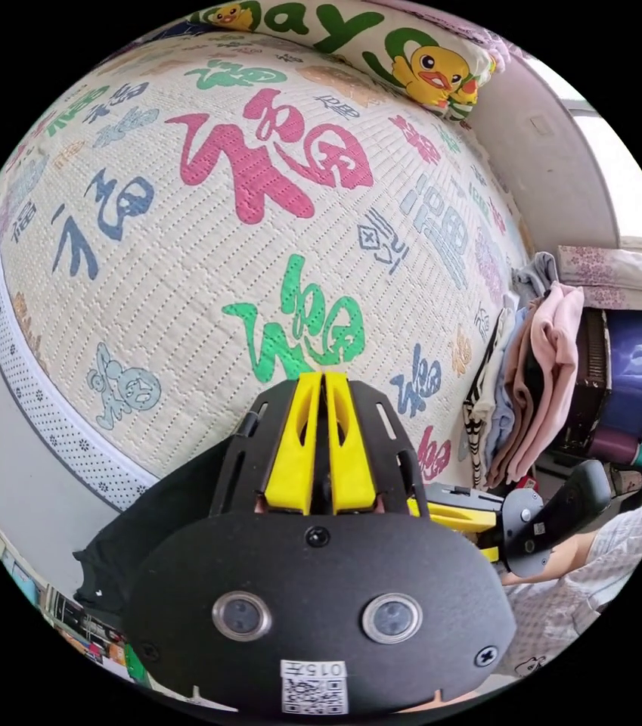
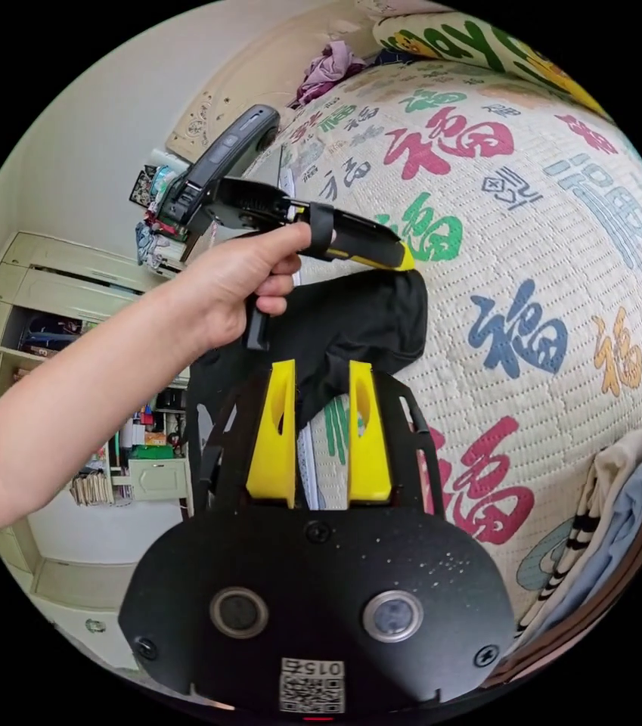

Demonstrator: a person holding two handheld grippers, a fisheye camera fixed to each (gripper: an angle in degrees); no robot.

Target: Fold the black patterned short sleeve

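Jaws of the left hand-held gripper (image 1: 324,439) pinch black garment (image 2: 351,325); the right hand-held gripper (image 2: 321,439) gapes, empty.

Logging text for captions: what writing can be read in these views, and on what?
"福": repeated in many colours over the woven bed mat.
"ay": green letters on the duck pillow, rest cut off.
Code sticker at the left gripper view's lower edge: too blurred to read.

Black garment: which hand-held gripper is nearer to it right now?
Left. The left hand-held gripper has its jaws closed at the top edge of the black garment, lifting it off the mat. The right hand-held gripper sits open just short of the cloth.
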